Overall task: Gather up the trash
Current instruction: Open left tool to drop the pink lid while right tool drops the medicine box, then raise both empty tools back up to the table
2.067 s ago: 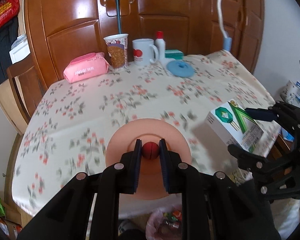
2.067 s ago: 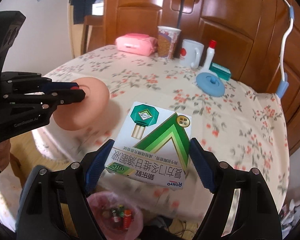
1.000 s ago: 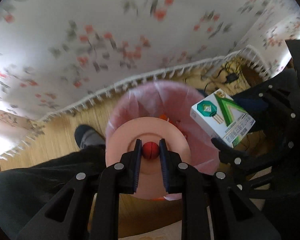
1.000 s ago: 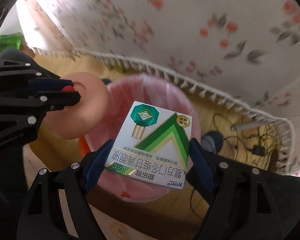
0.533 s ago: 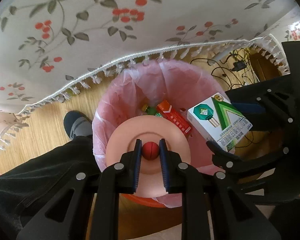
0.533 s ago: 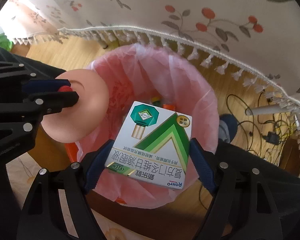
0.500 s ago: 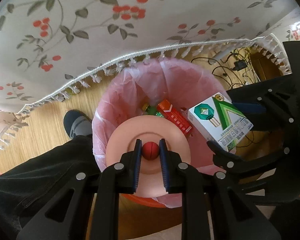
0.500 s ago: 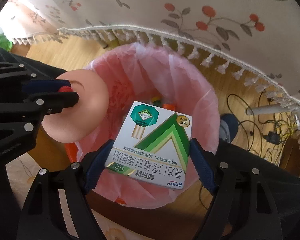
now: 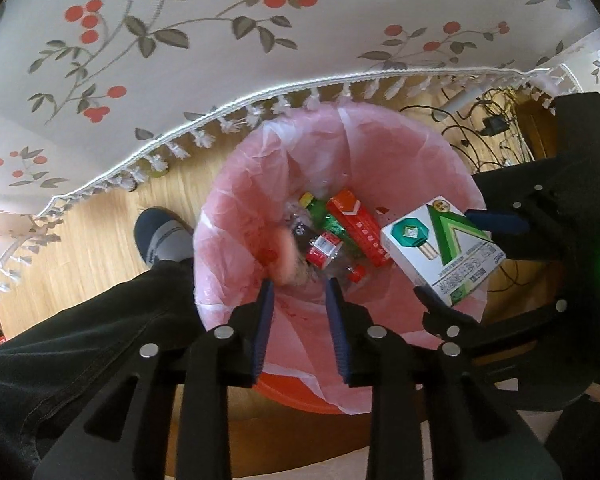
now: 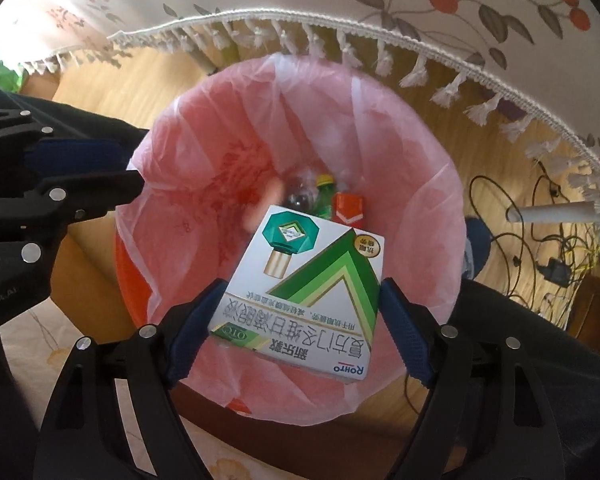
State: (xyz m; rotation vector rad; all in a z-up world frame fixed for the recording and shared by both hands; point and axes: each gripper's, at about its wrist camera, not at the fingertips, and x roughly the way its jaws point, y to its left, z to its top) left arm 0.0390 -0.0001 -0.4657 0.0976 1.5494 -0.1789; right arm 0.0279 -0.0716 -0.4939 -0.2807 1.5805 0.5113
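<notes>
My left gripper (image 9: 300, 284) is open and empty above the pink-lined trash bin (image 9: 236, 208). A blurred peach lid (image 9: 286, 256) is falling into the bin just beyond its fingertips; it also shows as a peach blur in the right wrist view (image 10: 260, 204). My right gripper (image 10: 300, 292) is shut on a white and green eye-drop box (image 10: 312, 284) and holds it over the bin (image 10: 420, 184). The box also shows in the left wrist view (image 9: 436, 252), with the right gripper (image 9: 452, 256) around it. The left gripper shows in the right wrist view (image 10: 112, 172).
The bin holds a red carton (image 9: 356, 228), a green bottle (image 10: 325, 192) and other wrappers. The floral tablecloth's fringed edge (image 9: 260, 104) hangs just above the bin. A person's leg and shoe (image 9: 160, 236) stand left of it. Cables (image 10: 540, 240) lie on the floor at right.
My left gripper has opened and let go of the peach lid, which is dropping into the bin. My right gripper still holds the box over the bin.
</notes>
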